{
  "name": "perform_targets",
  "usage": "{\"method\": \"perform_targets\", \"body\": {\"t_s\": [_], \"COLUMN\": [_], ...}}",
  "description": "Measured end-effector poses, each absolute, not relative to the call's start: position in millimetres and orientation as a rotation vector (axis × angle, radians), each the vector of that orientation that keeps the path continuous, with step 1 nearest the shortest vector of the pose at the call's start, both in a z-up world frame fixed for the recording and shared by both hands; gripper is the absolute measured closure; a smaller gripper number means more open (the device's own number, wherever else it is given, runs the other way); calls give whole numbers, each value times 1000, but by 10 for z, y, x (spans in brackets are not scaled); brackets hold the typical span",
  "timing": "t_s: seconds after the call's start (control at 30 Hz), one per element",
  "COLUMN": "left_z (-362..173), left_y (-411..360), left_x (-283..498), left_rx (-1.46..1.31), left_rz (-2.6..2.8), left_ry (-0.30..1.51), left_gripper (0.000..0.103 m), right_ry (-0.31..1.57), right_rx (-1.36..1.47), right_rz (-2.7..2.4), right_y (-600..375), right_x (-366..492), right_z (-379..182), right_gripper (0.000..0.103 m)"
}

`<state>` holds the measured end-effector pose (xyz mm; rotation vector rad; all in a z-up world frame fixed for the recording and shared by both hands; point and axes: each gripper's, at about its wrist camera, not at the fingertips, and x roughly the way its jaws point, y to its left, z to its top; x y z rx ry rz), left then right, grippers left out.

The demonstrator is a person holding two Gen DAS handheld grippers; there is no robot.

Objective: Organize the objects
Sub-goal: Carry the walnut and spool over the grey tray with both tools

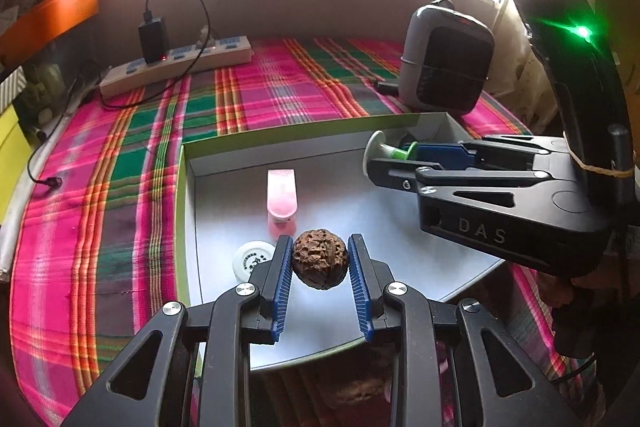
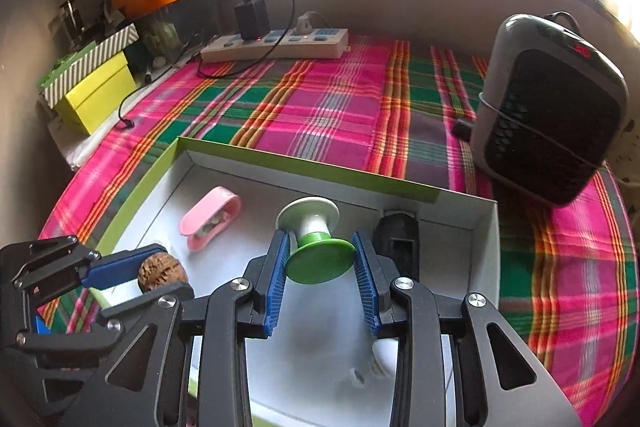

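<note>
My left gripper (image 1: 319, 254) is shut on a brown walnut (image 1: 319, 259) and holds it over the white tray with green walls (image 1: 280, 137). My right gripper (image 2: 320, 259) is shut on a green and white spool (image 2: 316, 247) over the same tray (image 2: 304, 167). The spool (image 1: 390, 150) and the right gripper (image 1: 404, 163) show in the left wrist view at the tray's far right. The walnut (image 2: 162, 271) and the left gripper (image 2: 132, 277) show in the right wrist view at lower left. A pink case (image 1: 282, 201) (image 2: 210, 223), a white round cap (image 1: 254, 261) and a black object (image 2: 398, 243) lie in the tray.
The tray rests on a pink and green plaid cloth (image 2: 320, 107). A grey heater (image 1: 446, 67) (image 2: 548, 107) stands at the back right. A power strip with a charger (image 1: 176, 61) (image 2: 276, 43) lies at the back. Yellow and striped boxes (image 2: 96, 87) stand at the left.
</note>
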<state>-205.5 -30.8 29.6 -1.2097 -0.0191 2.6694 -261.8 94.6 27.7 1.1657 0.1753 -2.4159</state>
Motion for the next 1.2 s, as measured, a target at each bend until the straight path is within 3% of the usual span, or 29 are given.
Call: {"method": "perform_targets", "body": {"t_s": [1.2], "left_z": [244], "left_y": [-306], "left_x": [-2169], "left_rx": [-1252], "left_rz": [2668], "left_ry": [-3], "left_gripper": [77], "right_ry": [193], "right_rx": [1219], "right_rz": [-2401], "right_y": [838], "right_x": [-2761], "right_z": [140], "right_gripper": [69]}}
